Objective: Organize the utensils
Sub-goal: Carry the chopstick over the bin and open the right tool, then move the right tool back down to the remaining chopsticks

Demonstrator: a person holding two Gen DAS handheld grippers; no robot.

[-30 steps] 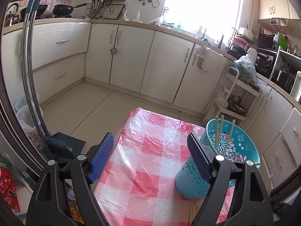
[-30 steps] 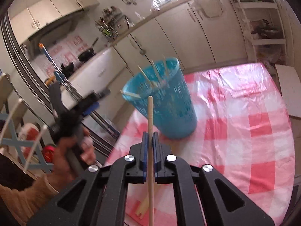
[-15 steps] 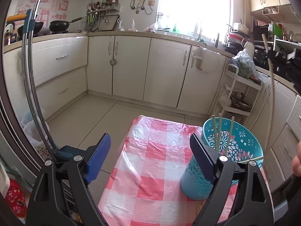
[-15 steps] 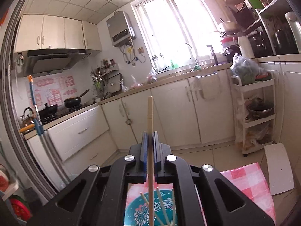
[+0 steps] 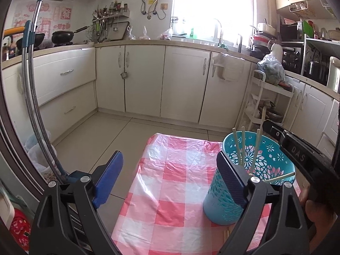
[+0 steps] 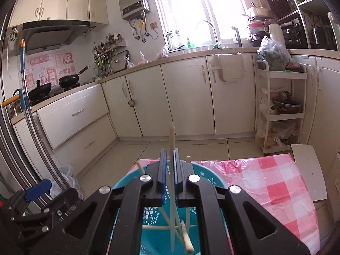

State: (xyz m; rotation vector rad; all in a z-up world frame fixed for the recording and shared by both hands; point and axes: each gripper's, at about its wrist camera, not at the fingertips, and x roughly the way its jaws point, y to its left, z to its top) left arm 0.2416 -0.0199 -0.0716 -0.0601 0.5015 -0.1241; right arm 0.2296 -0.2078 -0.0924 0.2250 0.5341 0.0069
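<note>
Over the pink-and-white checked tablecloth [image 5: 170, 182] stands a teal plastic basket [image 5: 250, 191], its wall pierced with flower and star cut-outs. It sits near the table's right side as the left wrist camera sees it, upright, with several pale chopsticks [image 5: 242, 146] leaning inside and one lying across the rim. The right gripper [image 6: 169, 170] hangs directly above the basket's mouth; its blue-padded fingers [image 6: 162, 170] stand slightly apart, a narrow gap on either side of a single chopstick [image 6: 172, 140] that passes upright between them, its lower end reaching down among the sticks in the basket. Whether the pads touch it cannot be told. The left gripper [image 5: 170, 176] hovers with its jaws spread wide and nothing between them, the right finger [image 5: 230, 180] just beside the basket's near wall. More chopstick ends [image 5: 226, 233] peek out on the cloth at the basket's foot. Left of the basket the cloth lies bare up to its far edge, which drops to the tiled floor [image 5: 102, 136] before the cream cabinets [image 5: 144, 78].
</note>
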